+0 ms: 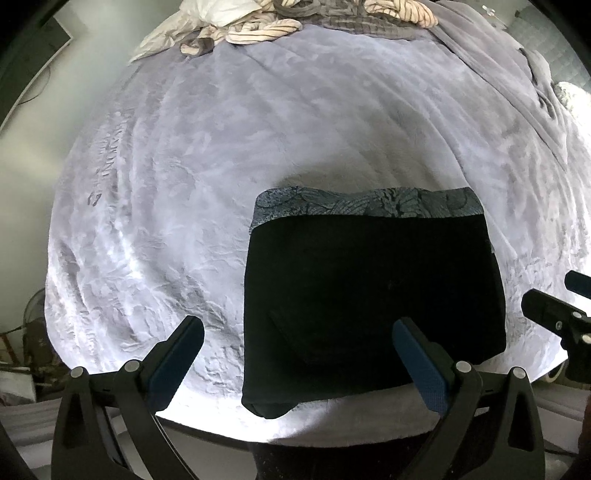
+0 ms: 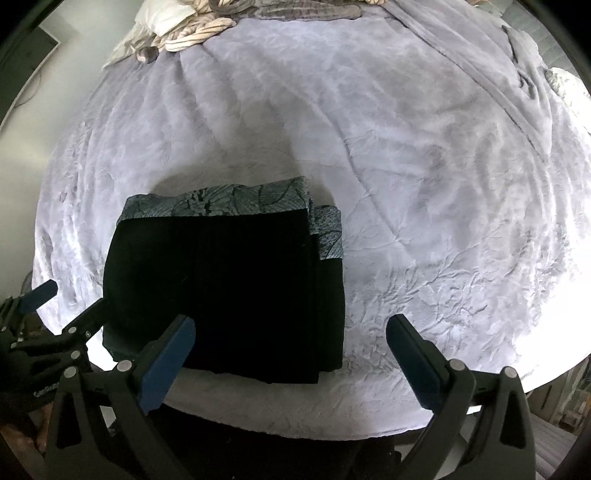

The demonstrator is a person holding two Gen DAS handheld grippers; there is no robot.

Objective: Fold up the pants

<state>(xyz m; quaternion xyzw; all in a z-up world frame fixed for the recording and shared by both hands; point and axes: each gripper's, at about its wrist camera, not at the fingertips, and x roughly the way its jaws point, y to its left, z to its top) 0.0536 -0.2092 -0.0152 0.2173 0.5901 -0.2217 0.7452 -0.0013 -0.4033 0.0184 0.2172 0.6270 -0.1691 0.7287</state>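
The black pants [image 1: 369, 295] lie folded into a compact rectangle near the front edge of the bed, with a grey leaf-patterned band along the far side. They also show in the right wrist view [image 2: 229, 288]. My left gripper [image 1: 299, 336] is open and empty, held just above the near left part of the fold. My right gripper [image 2: 291, 332] is open and empty, over the near right corner of the fold. Each gripper shows at the edge of the other's view: the right gripper [image 1: 561, 306] and the left gripper [image 2: 55, 314].
A pale lavender plush blanket [image 1: 221, 147] covers the bed. Crumpled striped and white laundry [image 1: 258, 22] is piled at the far end. A folded grey blanket [image 2: 498, 74] lies along the far right. The bed's front edge [image 2: 295, 417] is just below the pants.
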